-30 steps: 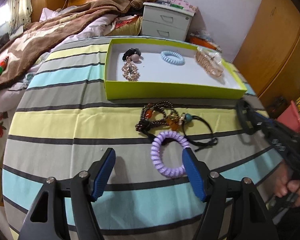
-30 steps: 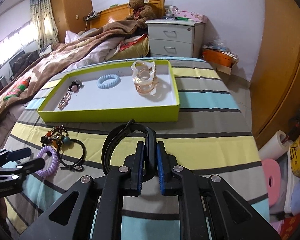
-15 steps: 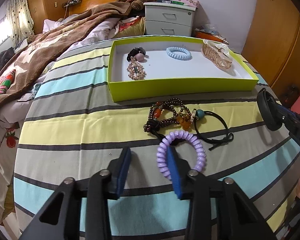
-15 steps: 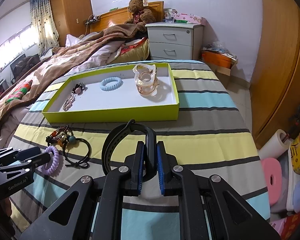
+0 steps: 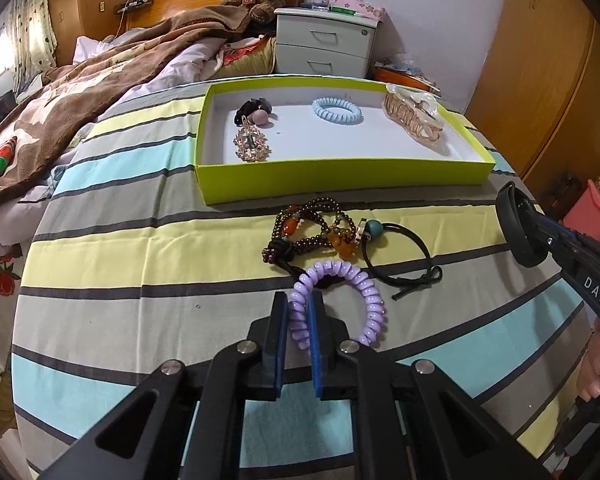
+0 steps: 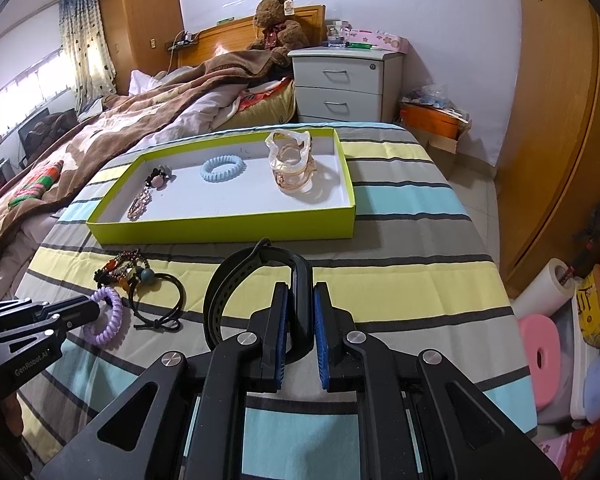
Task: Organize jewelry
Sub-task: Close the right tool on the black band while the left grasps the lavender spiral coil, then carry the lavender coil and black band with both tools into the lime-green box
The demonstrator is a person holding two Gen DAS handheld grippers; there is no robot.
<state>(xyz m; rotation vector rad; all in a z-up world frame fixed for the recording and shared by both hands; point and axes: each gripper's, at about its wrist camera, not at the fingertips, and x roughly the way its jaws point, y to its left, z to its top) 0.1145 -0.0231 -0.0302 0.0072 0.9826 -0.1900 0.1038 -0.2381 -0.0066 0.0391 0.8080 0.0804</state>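
Your left gripper (image 5: 298, 312) closed since before, fingers clamped on purple coil hair tie (image 5: 342, 304); right gripper (image 6: 300, 300) grips black watch band (image 6: 256, 276).

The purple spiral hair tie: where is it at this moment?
In the left wrist view the purple spiral hair tie lies on the striped bedspread, pinched by the left gripper, just in front of the beaded bracelet and the black cord hair tie.

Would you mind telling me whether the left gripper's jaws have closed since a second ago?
Yes. The left gripper went from wide open over the striped cloth to shut on the near-left side of the purple coil tie.
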